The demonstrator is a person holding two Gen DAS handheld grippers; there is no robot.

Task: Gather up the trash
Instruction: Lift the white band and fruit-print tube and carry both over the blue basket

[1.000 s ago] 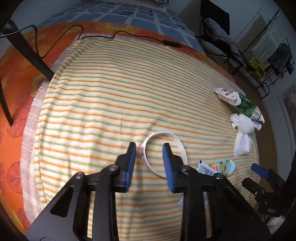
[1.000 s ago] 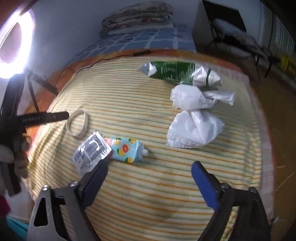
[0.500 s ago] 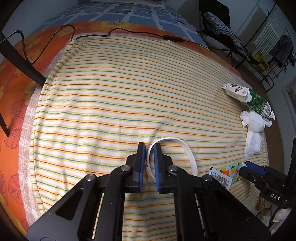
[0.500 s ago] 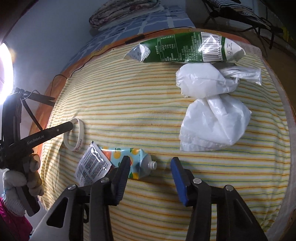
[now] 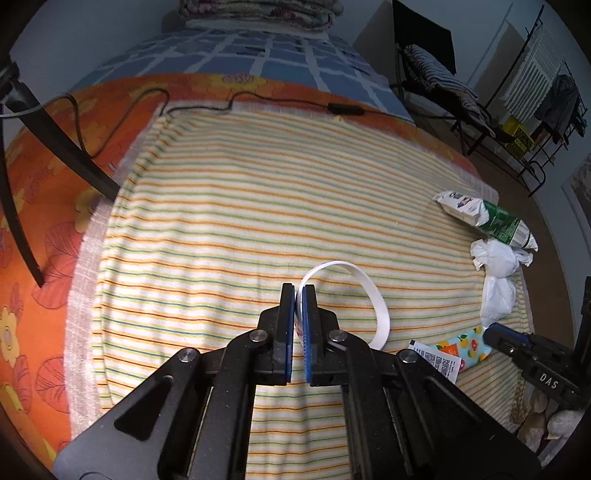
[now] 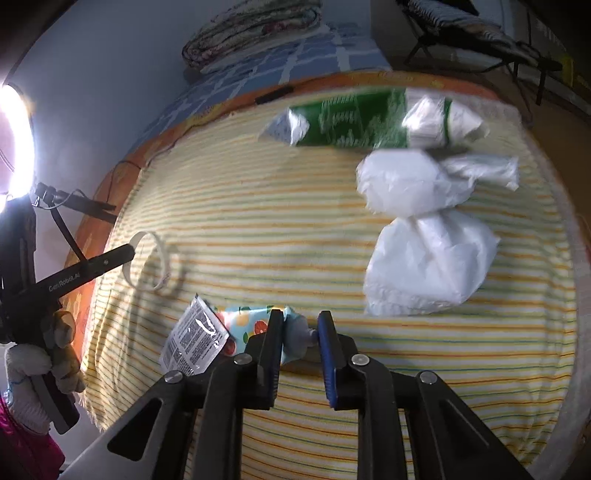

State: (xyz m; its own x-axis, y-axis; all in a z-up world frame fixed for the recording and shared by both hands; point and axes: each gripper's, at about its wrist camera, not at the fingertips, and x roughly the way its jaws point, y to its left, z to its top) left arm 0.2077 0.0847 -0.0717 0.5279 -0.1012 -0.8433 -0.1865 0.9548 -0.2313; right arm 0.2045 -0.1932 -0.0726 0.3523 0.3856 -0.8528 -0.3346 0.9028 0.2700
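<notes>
My left gripper (image 5: 299, 291) is shut on a white ring of tape (image 5: 373, 295) and holds it just above the striped towel (image 5: 229, 206); the ring also shows in the right wrist view (image 6: 155, 258). My right gripper (image 6: 300, 326) is shut on the capped end of a light-blue fruit-print pouch (image 6: 255, 325), which lies on the towel beside a clear printed sachet (image 6: 194, 341). The pouch (image 5: 467, 343) and sachet (image 5: 436, 360) show at the right of the left wrist view.
A green and white packet (image 6: 369, 122) and crumpled white plastic bags (image 6: 424, 236) lie at the towel's far right. A black cable (image 5: 258, 101) runs along the orange sheet (image 5: 44, 206). A tripod leg (image 5: 66, 144) stands at left. A folded quilt (image 6: 255, 29) lies beyond.
My left gripper closed on the white ring and lifted it slightly. My right gripper moved in to the pouch's capped end and closed on it.
</notes>
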